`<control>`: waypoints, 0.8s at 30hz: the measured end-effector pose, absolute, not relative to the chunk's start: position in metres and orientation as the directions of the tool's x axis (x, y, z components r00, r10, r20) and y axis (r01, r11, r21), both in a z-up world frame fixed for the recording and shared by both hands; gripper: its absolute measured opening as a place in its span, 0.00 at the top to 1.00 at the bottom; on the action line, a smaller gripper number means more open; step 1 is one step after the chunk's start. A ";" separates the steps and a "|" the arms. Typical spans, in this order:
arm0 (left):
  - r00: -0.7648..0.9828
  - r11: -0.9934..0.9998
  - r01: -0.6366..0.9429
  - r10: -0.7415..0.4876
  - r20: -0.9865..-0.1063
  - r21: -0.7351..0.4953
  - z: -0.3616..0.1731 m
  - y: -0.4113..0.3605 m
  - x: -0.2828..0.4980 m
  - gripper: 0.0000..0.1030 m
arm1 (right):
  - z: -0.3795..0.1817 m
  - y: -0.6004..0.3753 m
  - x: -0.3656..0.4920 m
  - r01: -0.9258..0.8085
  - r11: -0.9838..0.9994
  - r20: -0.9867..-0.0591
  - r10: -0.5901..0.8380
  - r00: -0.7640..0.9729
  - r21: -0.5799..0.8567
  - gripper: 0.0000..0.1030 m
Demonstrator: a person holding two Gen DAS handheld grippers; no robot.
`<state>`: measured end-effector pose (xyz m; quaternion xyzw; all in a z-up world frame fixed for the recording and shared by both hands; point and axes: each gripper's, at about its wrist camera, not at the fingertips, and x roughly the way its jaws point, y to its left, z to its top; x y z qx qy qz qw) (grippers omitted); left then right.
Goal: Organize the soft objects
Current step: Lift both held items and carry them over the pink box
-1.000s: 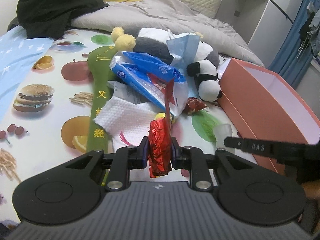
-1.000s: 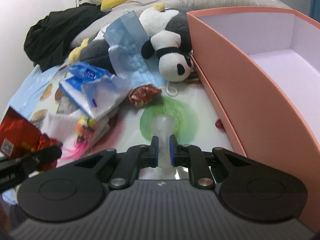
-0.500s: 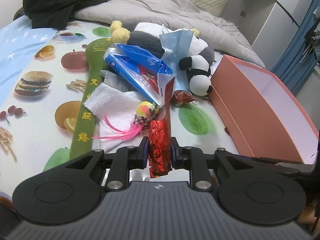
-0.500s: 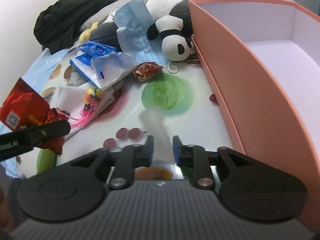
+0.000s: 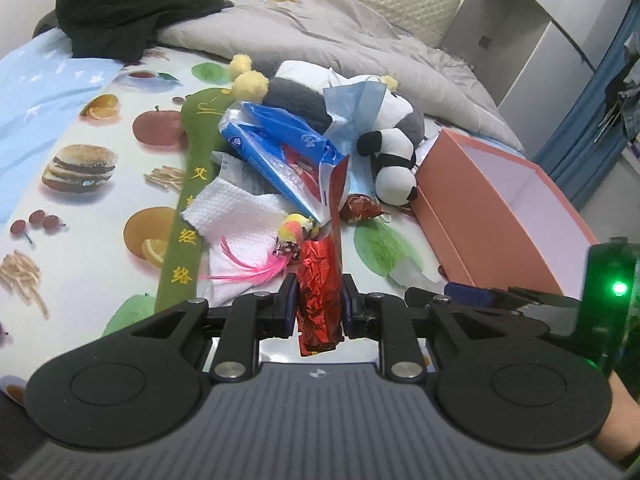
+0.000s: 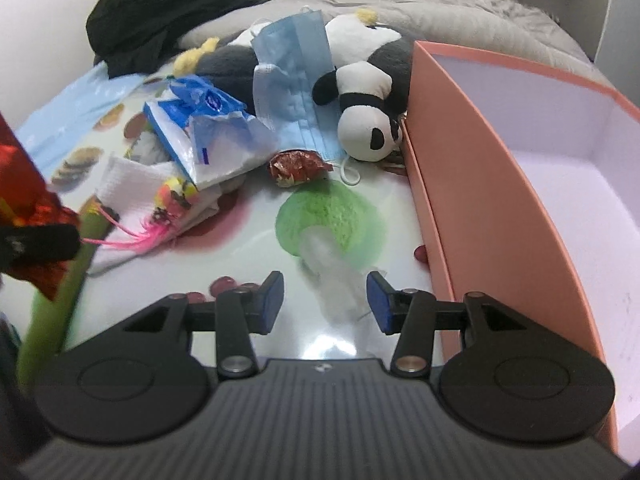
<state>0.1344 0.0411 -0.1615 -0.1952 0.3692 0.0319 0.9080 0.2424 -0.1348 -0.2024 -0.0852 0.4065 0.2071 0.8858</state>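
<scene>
Crinkled red foil wrapper (image 5: 320, 300) pinched between left gripper (image 5: 319, 306) fingers.

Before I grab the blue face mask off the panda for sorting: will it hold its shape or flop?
The mask will probably flop: it already drapes creased over the panda. It looks thin, so likely very light. Its ear loop trails loose and may snag.
</scene>
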 end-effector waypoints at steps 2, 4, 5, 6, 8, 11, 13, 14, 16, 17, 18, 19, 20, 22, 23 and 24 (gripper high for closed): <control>0.725 0.925 -0.201 -0.081 -0.684 -0.323 -0.164 0.042 0.133 0.76 | -0.204 -0.134 0.245 -0.453 0.892 -0.741 0.304 0.599 0.000 0.53; 0.721 0.923 -0.205 -0.084 -0.688 -0.327 -0.166 0.044 0.133 0.76 | -0.207 -0.131 0.249 -0.468 0.883 -0.743 0.304 0.596 -0.014 0.53; 0.720 0.921 -0.200 -0.093 -0.687 -0.335 -0.167 0.044 0.133 0.76 | -0.208 -0.129 0.250 -0.479 0.878 -0.742 0.304 0.597 -0.025 0.53; 0.720 0.921 -0.195 -0.099 -0.687 -0.337 -0.167 0.044 0.133 0.76 | -0.209 -0.127 0.251 -0.491 0.871 -0.740 0.307 0.599 -0.036 0.53; 0.717 0.923 -0.189 -0.103 -0.689 -0.335 -0.167 0.042 0.133 0.76 | -0.214 -0.123 0.256 -0.503 0.863 -0.747 0.313 0.586 -0.034 0.54; 0.715 0.925 -0.175 -0.116 -0.689 -0.337 -0.166 0.039 0.134 0.76 | -0.219 -0.118 0.260 -0.517 0.856 -0.767 0.334 0.549 0.002 0.60; 0.717 0.926 -0.171 -0.117 -0.687 -0.336 -0.165 0.038 0.134 0.76 | -0.221 -0.115 0.259 -0.523 0.852 -0.779 0.344 0.524 0.025 0.70; 0.719 0.925 -0.169 -0.120 -0.685 -0.340 -0.164 0.038 0.133 0.76 | -0.220 -0.115 0.258 -0.521 0.853 -0.780 0.350 0.519 0.036 0.72; 0.721 0.926 -0.166 -0.121 -0.682 -0.340 -0.161 0.037 0.134 0.76 | -0.219 -0.113 0.254 -0.516 0.856 -0.779 0.349 0.520 0.038 0.76; 0.722 0.926 -0.166 -0.120 -0.682 -0.338 -0.160 0.037 0.134 0.76 | -0.217 -0.113 0.252 -0.513 0.858 -0.779 0.345 0.524 0.035 0.77; 0.723 0.927 -0.164 -0.121 -0.680 -0.338 -0.158 0.037 0.134 0.76 | -0.215 -0.114 0.250 -0.505 0.863 -0.777 0.338 0.531 0.030 0.77; 0.724 0.927 -0.162 -0.121 -0.679 -0.338 -0.157 0.037 0.134 0.76 | -0.212 -0.115 0.247 -0.495 0.869 -0.774 0.332 0.539 0.028 0.77; 0.725 0.927 -0.161 -0.121 -0.678 -0.338 -0.154 0.037 0.134 0.76 | -0.208 -0.118 0.244 -0.483 0.875 -0.769 0.333 0.546 0.035 0.77; 0.732 0.928 -0.151 -0.126 -0.670 -0.340 -0.148 0.036 0.133 0.76 | -0.197 -0.124 0.241 -0.460 0.886 -0.757 0.337 0.559 0.054 0.77; 0.733 0.928 -0.150 -0.126 -0.668 -0.340 -0.146 0.036 0.133 0.76 | -0.192 -0.127 0.238 -0.453 0.890 -0.753 0.339 0.564 0.062 0.77; 0.735 0.929 -0.149 -0.126 -0.667 -0.339 -0.143 0.035 0.133 0.76 | -0.185 -0.130 0.234 -0.443 0.894 -0.746 0.341 0.572 0.069 0.77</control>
